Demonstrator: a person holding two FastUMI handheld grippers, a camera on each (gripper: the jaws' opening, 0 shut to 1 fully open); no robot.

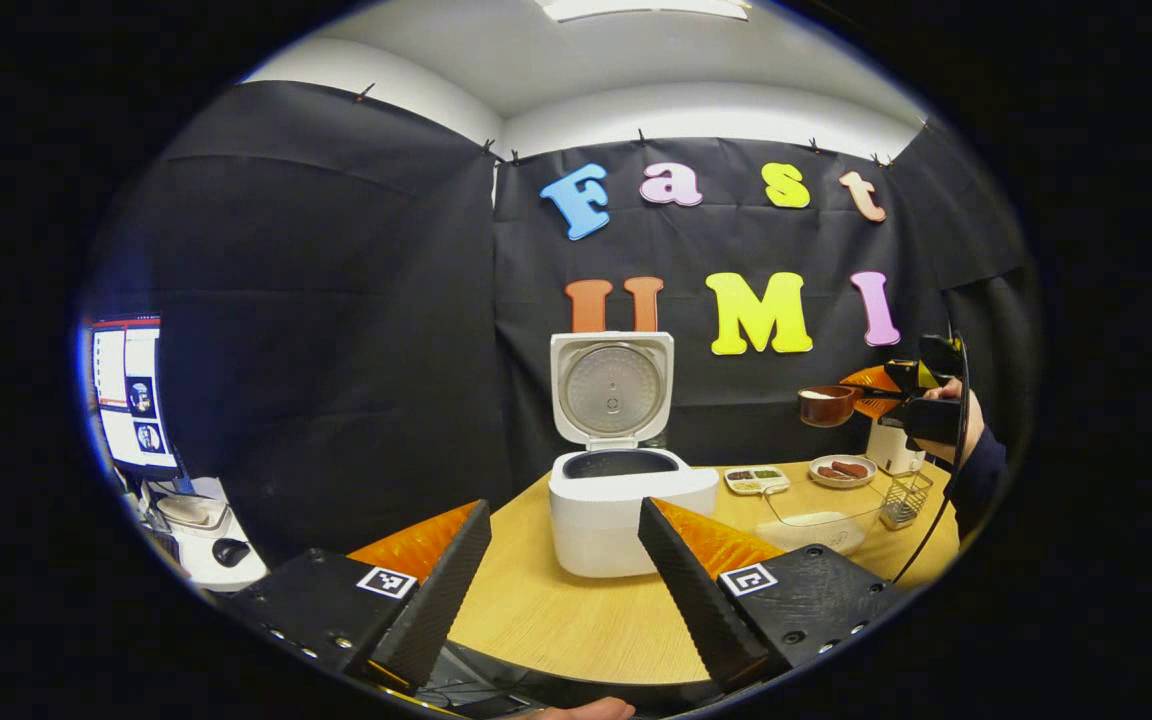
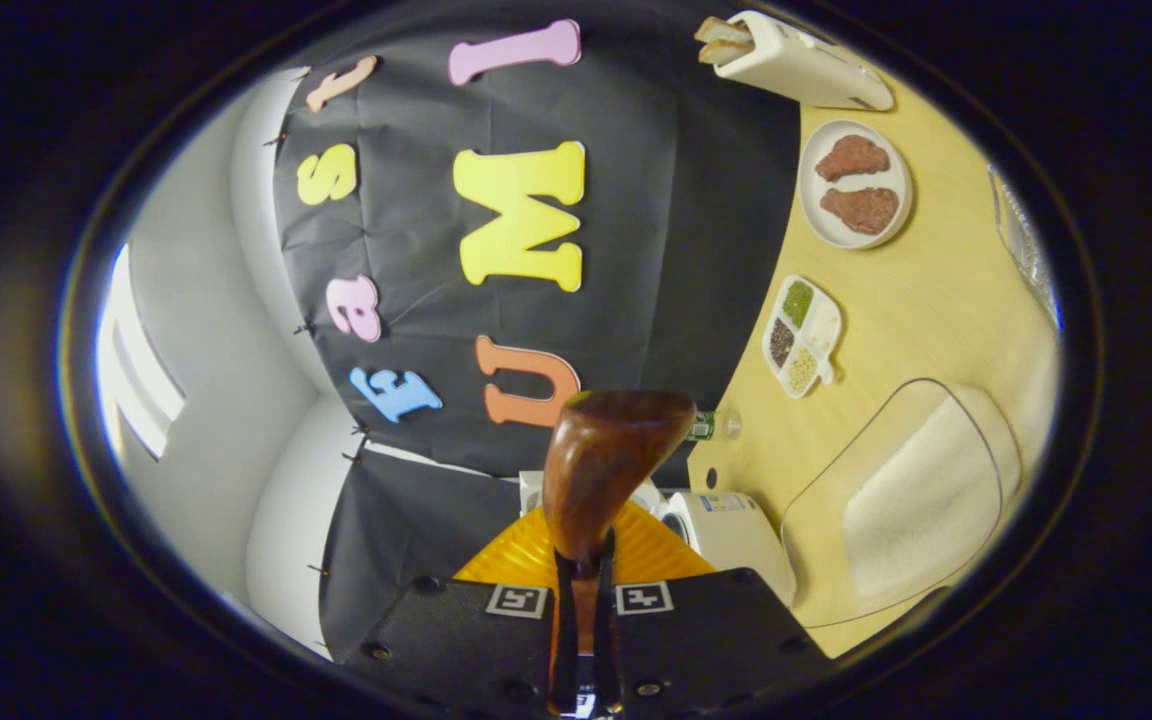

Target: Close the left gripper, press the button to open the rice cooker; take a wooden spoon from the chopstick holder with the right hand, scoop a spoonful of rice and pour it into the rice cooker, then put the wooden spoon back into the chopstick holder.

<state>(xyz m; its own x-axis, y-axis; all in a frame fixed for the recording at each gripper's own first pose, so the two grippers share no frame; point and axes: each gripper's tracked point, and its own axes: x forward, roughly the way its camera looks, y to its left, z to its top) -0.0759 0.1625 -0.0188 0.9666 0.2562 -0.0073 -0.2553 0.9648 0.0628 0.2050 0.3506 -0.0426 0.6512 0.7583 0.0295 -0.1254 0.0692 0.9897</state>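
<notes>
The white rice cooker point(image 1: 616, 510) stands open mid-table, its lid point(image 1: 612, 390) upright. My left gripper point(image 1: 563, 512) hangs open in front of it, fingers wide apart with nothing between them. At the right, a hand holds my right gripper point(image 1: 911, 400) in the air, shut on the handle of a wooden spoon point(image 1: 826, 405) that carries white rice. It hovers above the glass bowl of rice point(image 1: 821, 520). In the right gripper view the spoon point(image 2: 601, 470) sticks out from my right gripper point(image 2: 584, 560), with the cooker point(image 2: 731, 530) partly hidden behind it. A wire chopstick holder point(image 1: 904, 498) stands by the bowl.
A plate of meat point(image 1: 842, 470), a divided dish point(image 1: 756, 480) and a white toaster point(image 1: 891, 445) sit at the table's back right. The rice bowl point(image 2: 911, 500), plate point(image 2: 854, 185) and divided dish point(image 2: 801, 335) lie beside the spoon. A monitor point(image 1: 131, 395) stands far left.
</notes>
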